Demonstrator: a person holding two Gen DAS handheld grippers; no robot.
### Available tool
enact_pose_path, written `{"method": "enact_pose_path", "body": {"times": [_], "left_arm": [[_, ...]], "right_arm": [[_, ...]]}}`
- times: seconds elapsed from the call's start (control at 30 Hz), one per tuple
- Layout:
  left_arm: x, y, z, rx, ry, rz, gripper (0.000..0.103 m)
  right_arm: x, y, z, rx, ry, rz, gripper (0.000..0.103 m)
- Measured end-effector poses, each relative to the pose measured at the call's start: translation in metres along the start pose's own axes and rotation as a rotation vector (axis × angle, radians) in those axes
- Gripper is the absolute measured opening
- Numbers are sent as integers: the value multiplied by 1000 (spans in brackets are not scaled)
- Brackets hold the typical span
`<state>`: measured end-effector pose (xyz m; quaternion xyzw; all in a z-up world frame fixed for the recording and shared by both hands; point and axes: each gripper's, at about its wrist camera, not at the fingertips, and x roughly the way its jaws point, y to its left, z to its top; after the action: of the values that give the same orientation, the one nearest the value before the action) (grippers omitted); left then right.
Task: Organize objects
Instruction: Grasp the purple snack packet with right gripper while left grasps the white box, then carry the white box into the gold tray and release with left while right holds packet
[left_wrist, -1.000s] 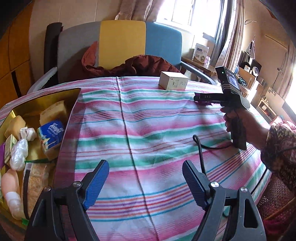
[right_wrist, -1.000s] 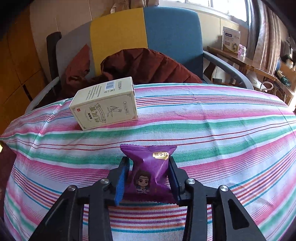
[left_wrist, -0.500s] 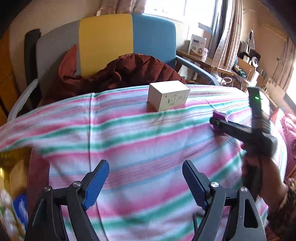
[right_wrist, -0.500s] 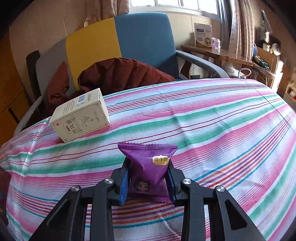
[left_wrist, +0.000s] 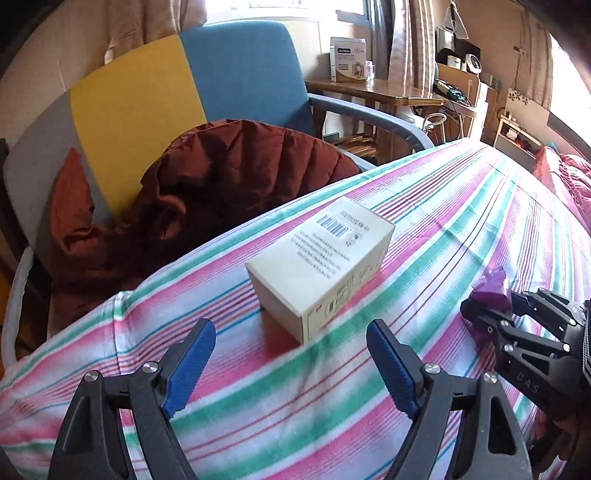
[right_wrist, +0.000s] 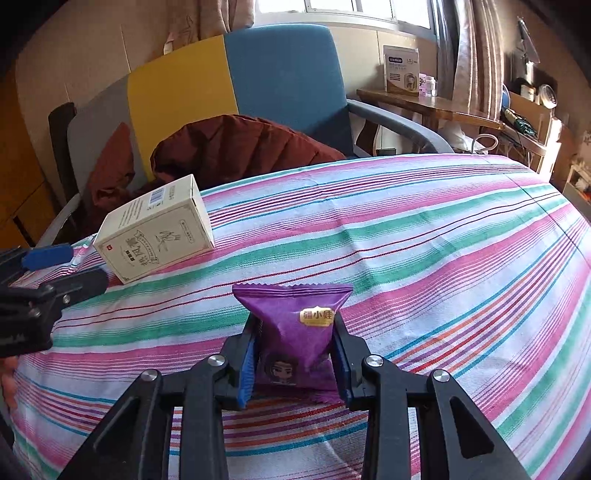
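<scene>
Purple snack packet sits clenched in right claw, pads pinching its lower sides, just above striped counter. Prob light, soft, crinkly film w/ slick surface, so firm mid-body pinch suits it. Left claw released, jaws wide, nothing between, near cream box on counter: stiff card, light, best taken across its narrow faces

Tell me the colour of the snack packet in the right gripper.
Purple snack packet, clearest in the right wrist view.
</scene>
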<state>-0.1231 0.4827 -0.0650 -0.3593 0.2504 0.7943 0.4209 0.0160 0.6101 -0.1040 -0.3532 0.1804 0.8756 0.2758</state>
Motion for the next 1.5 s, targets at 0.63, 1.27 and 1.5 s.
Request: {"method": "enact_pose_path", "body": {"times": [0.63,1.27,1.5], "left_arm": [[30,-39,11,147,30,-229,87],[28,-17,-21,-104,-22,-75,51],[-6,-1,-54,-219,-86,-22,51]], "right_arm": [[0,2,0,-6,-3,-15,36],[0,3,-1,-7,-6,-25,36],[-1,2,-1,-5,-13,-33,35]]}}
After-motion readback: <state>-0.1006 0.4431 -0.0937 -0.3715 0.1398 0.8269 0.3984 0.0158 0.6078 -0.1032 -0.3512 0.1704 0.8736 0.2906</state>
